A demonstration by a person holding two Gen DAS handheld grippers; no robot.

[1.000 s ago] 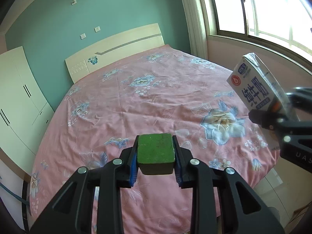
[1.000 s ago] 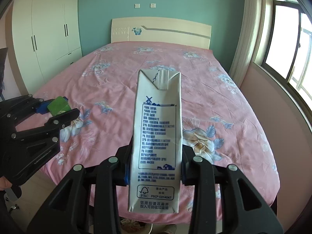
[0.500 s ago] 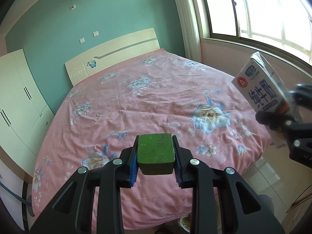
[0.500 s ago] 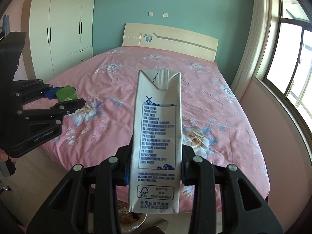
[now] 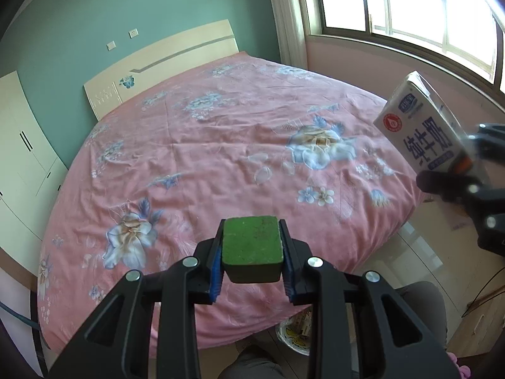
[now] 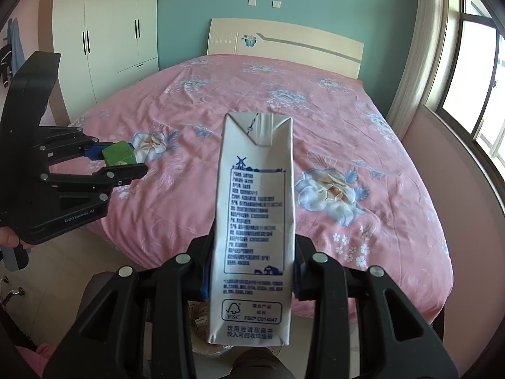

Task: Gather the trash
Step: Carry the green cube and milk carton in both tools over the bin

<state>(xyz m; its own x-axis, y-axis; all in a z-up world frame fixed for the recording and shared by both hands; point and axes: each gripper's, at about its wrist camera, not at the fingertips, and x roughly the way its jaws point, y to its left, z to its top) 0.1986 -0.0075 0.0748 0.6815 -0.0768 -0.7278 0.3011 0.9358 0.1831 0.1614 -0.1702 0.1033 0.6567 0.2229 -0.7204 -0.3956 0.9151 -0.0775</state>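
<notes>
My left gripper [image 5: 251, 254] is clamped on the green block [image 5: 251, 246], fingers level, held over the foot end of the bed [image 5: 221, 145]. My right gripper [image 6: 251, 271] pinches the milk carton [image 6: 254, 221] upright at its lower half, raised off the bed's foot, to the right of the left one

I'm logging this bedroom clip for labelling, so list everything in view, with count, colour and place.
Milk carton: one, white with blue print, upright in the right gripper.
Green block: one, in the left gripper.
Bed: one, pink floral cover, mid-room.
Headboard: one, cream, against the teal wall.
Wardrobe: one, white, left of the bed.
Window: one, bright, right of the bed.
Bin: one, pale, on the floor at the bed's foot.
Left gripper: black, shut on the block.
Right gripper: black, shut on the carton.
</notes>
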